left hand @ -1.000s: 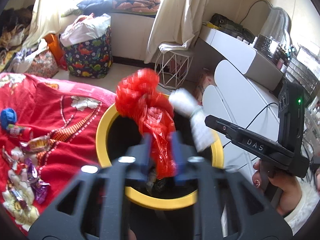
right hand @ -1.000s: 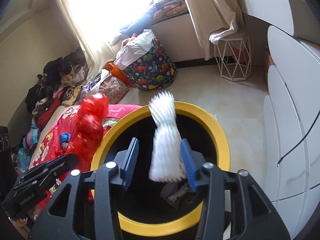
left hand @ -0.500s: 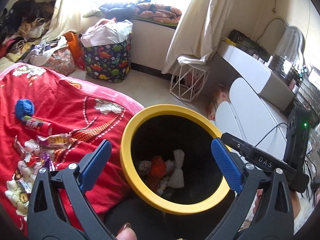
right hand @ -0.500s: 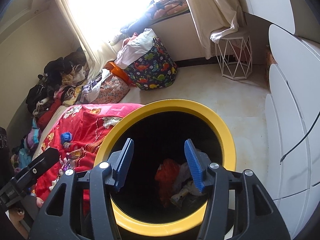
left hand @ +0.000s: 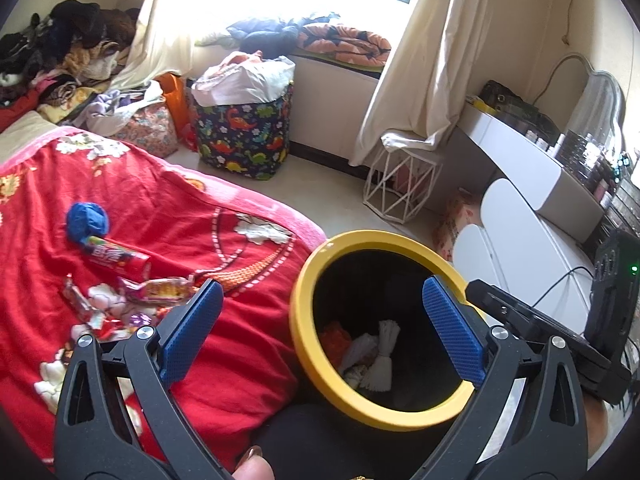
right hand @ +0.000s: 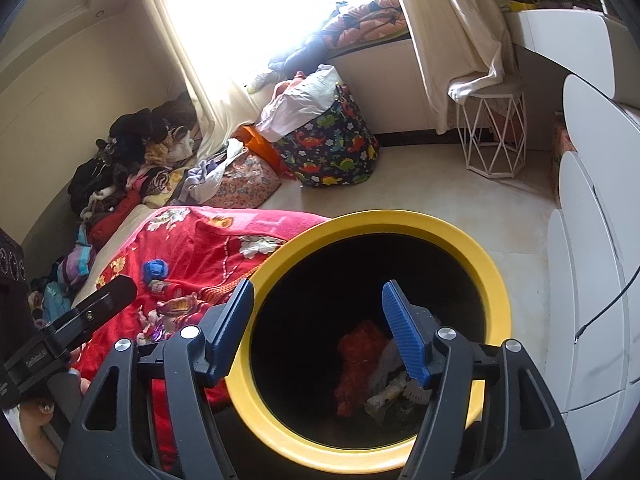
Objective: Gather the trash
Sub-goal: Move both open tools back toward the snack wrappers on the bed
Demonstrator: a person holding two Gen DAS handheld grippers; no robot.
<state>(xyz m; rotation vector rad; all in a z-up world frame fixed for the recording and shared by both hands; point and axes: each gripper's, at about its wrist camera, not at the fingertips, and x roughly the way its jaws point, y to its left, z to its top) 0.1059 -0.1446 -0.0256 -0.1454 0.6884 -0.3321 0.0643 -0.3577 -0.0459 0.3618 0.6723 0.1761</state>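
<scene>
Both tongs are hanging empty and spread wide: a second ago the left tongs [left hand: 318, 332] were pinching a crumpled red plastic bag [left hand: 335, 340] and the right tongs [right hand: 320, 332] a white pleated paper wad [left hand: 382, 360], and both pieces are now lying at the bottom of the round black bin with the yellow rim [left hand: 298, 344]. That makes two items collected, but more trash is waiting on the red flowered blanket [left hand: 168, 216] covering the bed, at about nine o'clock from the bin: a blue crumpled ball [left hand: 87, 221], a red snack tube [left hand: 118, 257] and a scatter of shiny candy wrappers [left hand: 132, 300]. The left tongs are already swinging toward that side. The print on the tube and wrappers is too blurred to read.
</scene>
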